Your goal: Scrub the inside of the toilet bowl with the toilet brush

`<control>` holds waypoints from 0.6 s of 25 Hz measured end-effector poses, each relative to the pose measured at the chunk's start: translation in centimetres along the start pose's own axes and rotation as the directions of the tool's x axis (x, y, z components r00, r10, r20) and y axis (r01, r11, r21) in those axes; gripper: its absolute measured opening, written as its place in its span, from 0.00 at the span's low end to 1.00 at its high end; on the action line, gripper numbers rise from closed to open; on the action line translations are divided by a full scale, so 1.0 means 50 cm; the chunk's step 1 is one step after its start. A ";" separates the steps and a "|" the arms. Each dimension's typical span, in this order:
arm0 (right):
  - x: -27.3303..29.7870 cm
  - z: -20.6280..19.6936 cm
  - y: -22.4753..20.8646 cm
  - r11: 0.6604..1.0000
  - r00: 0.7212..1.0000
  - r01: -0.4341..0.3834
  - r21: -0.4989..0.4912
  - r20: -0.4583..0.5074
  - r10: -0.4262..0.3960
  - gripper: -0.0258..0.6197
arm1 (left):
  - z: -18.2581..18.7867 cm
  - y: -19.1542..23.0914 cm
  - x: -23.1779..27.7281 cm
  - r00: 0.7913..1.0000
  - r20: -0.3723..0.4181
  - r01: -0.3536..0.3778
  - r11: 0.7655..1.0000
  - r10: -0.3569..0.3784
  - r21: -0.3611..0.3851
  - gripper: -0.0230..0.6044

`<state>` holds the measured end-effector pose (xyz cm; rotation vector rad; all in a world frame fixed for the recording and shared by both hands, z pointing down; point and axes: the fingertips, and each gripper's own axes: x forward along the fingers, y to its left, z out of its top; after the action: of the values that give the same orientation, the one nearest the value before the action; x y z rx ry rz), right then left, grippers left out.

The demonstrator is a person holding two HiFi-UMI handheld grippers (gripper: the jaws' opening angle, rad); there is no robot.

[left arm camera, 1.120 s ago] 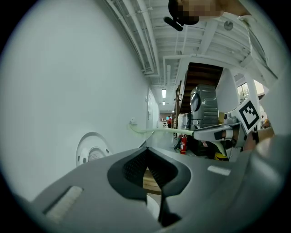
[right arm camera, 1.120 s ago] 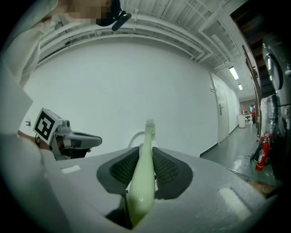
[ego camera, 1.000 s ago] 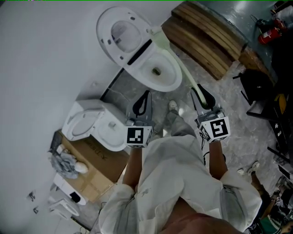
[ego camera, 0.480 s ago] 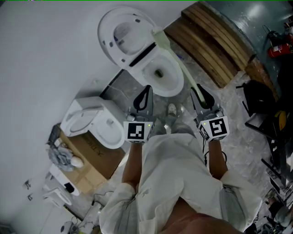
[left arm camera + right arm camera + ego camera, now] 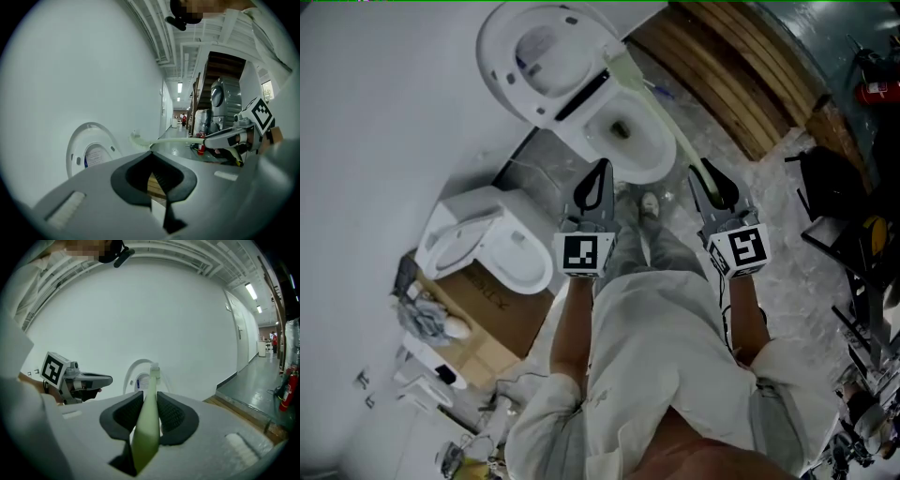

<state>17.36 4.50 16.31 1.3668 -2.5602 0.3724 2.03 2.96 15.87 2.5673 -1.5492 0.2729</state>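
Note:
The white toilet (image 5: 649, 161) stands with its lid (image 5: 536, 58) raised; the bowl's dark drain (image 5: 619, 128) shows. My right gripper (image 5: 701, 171) is shut on the pale green toilet brush handle (image 5: 667, 122). The brush head (image 5: 621, 64) is held over the bowl's back rim, by the hinge. In the right gripper view the handle (image 5: 146, 425) runs up between the pads toward the lid (image 5: 138, 373). My left gripper (image 5: 600, 169) is shut on nothing, just in front of the bowl. Its view shows the handle (image 5: 176, 140) crossing from the right gripper (image 5: 224, 138).
A second white toilet (image 5: 483, 246) sits on a cardboard box (image 5: 504, 317) at the left. Stacked wooden planks (image 5: 741, 70) lie right of the bowl. Black frames (image 5: 839, 192) and a fire extinguisher (image 5: 879, 91) are at the far right. A white wall (image 5: 384, 112) is behind.
The toilet has come nearer to both grippers in the head view. The brush stays in the right gripper, its head still over the back of the bowl.

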 end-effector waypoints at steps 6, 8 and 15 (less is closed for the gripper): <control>0.067 -0.093 -0.014 1.000 0.995 0.002 0.031 -0.096 0.001 0.18 | -0.101 0.048 0.046 0.997 -0.075 0.012 0.999 -0.015 -0.032 0.06; 0.087 -0.127 -0.022 0.999 0.992 0.005 0.037 -0.130 0.000 0.18 | -0.140 0.063 0.066 0.994 -0.108 0.018 0.998 -0.025 -0.058 0.06; 0.163 -0.267 -0.016 0.997 0.964 0.006 0.074 -0.267 0.014 0.18 | -0.278 0.114 0.125 0.981 -0.186 0.037 0.994 -0.057 -0.107 0.06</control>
<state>14.51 1.96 31.52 1.2392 -2.3489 0.6135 -1.35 -2.25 30.92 2.4167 -1.3966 0.4074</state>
